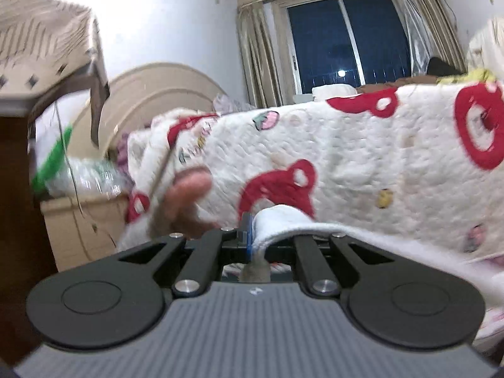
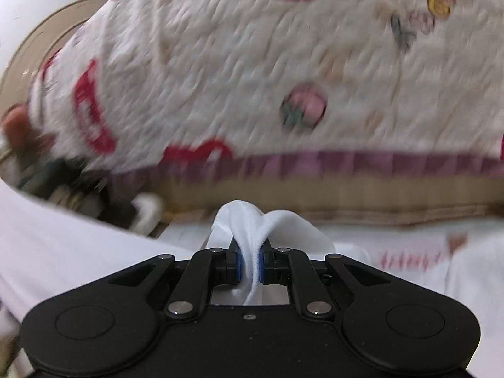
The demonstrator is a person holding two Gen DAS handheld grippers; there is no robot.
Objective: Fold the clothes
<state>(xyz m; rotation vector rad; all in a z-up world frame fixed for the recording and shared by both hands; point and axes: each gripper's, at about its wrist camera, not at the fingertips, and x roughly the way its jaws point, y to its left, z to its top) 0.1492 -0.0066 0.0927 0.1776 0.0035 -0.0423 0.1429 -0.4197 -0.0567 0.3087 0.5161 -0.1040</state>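
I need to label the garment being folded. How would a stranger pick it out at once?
Start at the dark window; below it, spread across the view, hangs the fleecy white garment, its edge pinched in both grippers' jaws. Big red ring-like shapes and small pastel strawberries set it apart from the plain bedding.

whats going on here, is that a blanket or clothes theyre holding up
A person is working with two handheld grippers on a fleecy white garment with red prints, lifted and spread over a bed. The left gripper is shut on one white edge, and the right gripper is shut on a bunched white fold. Whether it is a top or a blanket cannot be told. No fold is finished yet.
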